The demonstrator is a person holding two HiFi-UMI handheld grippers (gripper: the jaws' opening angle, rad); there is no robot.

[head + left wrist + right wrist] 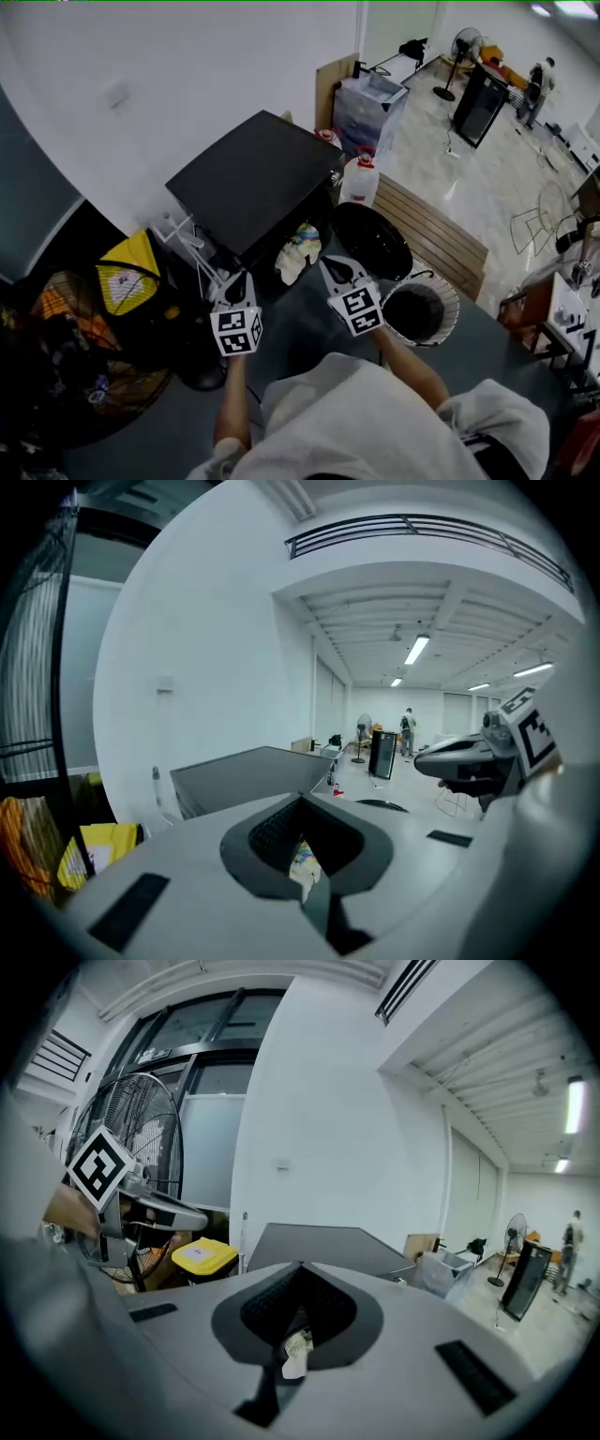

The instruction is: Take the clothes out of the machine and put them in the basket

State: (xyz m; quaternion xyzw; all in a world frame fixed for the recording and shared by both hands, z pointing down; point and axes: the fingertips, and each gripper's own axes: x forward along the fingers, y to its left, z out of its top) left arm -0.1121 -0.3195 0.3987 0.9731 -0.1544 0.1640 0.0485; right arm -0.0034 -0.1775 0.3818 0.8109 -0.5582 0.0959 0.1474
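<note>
The washing machine [251,178] has a flat dark top, and its round black door [373,240] stands swung open to the right. A light, multicoloured bundle of clothes [298,251] hangs out of the opening. The white wire basket [444,292] stands on the floor at the right, dark inside. My left gripper [241,278] is short of the machine's front, shut and empty. My right gripper [331,263] is just right of the clothes, apart from them, also shut and empty. The left gripper view shows the clothes [302,860] past the closed jaws; so does the right gripper view [296,1352].
A yellow bin [127,272] and a floor fan [70,375] stand left of the machine. Behind it are a white jug with a red cap [359,180] and a clear plastic box [370,108]. A wooden slatted pallet [439,234] lies beyond the basket. A person [537,86] stands far off.
</note>
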